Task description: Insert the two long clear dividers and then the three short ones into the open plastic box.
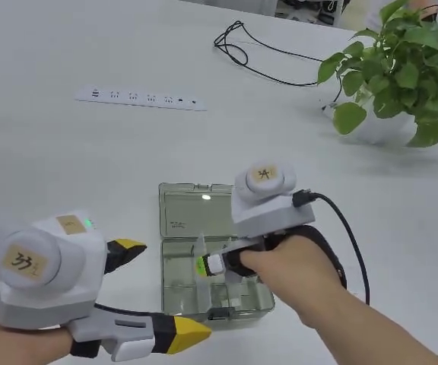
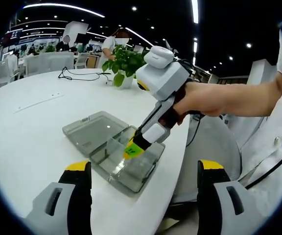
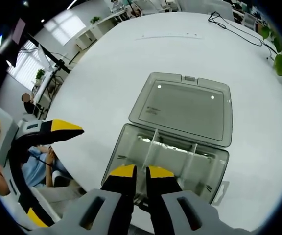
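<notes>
The clear plastic box [image 1: 167, 283] lies open on the white table, its lid [image 1: 196, 207] flat behind the tray. My right gripper [image 1: 204, 265] reaches down into the tray, jaws shut on an upright clear divider [image 1: 201, 247]. In the right gripper view the right gripper [image 3: 142, 171] pinches that divider [image 3: 151, 147], which runs across the tray [image 3: 115, 157]. A second divider [image 3: 191, 156] stands parallel further right. My left gripper [image 1: 158, 289] hovers open just left of the box, holding nothing. In the left gripper view the left gripper [image 2: 143, 169] faces the box [image 2: 143, 177] and the right gripper [image 2: 131, 151].
A white power strip [image 1: 139, 97] lies at the back left. A black cable [image 1: 257, 57] loops at the back, beside a potted plant [image 1: 401, 68] at the back right. The right gripper's own cable [image 1: 348, 228] trails right. The table's near edge is close.
</notes>
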Demonstrator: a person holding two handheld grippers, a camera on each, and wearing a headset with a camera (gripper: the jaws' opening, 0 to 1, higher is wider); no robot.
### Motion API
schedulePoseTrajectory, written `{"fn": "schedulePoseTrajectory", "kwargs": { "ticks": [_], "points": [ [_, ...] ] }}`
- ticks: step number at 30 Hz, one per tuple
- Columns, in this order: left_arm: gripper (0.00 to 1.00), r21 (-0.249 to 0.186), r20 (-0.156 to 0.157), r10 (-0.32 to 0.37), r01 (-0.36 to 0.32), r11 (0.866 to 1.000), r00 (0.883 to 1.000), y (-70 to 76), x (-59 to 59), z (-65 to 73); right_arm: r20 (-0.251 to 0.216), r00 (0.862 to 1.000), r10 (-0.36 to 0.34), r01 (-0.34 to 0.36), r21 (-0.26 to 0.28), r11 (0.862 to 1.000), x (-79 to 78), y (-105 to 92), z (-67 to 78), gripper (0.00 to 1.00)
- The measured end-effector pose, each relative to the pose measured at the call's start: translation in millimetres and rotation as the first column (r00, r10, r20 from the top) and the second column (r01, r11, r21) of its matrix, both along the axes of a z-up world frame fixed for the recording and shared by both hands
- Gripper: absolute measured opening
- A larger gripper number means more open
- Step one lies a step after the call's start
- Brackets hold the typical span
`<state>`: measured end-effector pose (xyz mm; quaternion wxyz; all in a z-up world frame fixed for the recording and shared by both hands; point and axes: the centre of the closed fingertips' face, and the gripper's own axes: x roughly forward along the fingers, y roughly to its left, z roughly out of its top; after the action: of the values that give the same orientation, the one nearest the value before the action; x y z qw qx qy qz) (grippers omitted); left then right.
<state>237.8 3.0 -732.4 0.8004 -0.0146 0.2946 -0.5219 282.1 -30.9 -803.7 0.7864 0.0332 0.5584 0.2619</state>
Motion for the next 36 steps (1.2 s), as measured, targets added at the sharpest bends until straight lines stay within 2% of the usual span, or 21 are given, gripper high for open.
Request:
{"fn": "schedulePoseTrajectory", "kwargs": {
  "ticks": [17,28,36],
  "points": [
    [0.91,0.015,-0.002,0.020,-0.020,1.000,1.000,5.1,-3.5,1.7,-0.016,1.000,-0.005,0.006,0.041,0.999,-1.9,2.4,-17.6,0.10],
    [0.91,0.032,0.003,0.051,-0.051,0.998,0.999,10.4,-6.3,3.6,0.012,1.000,0.021,-0.022,0.084,0.996,-2.5,3.0,-14.2,0.12],
    [0.91,0.040,0.013,0.075,-0.076,0.996,0.997,13.2,-8.6,7.7,0.040,0.999,0.026,-0.031,0.135,0.990,-2.6,1.3,-0.2,0.17]
  ]
}}
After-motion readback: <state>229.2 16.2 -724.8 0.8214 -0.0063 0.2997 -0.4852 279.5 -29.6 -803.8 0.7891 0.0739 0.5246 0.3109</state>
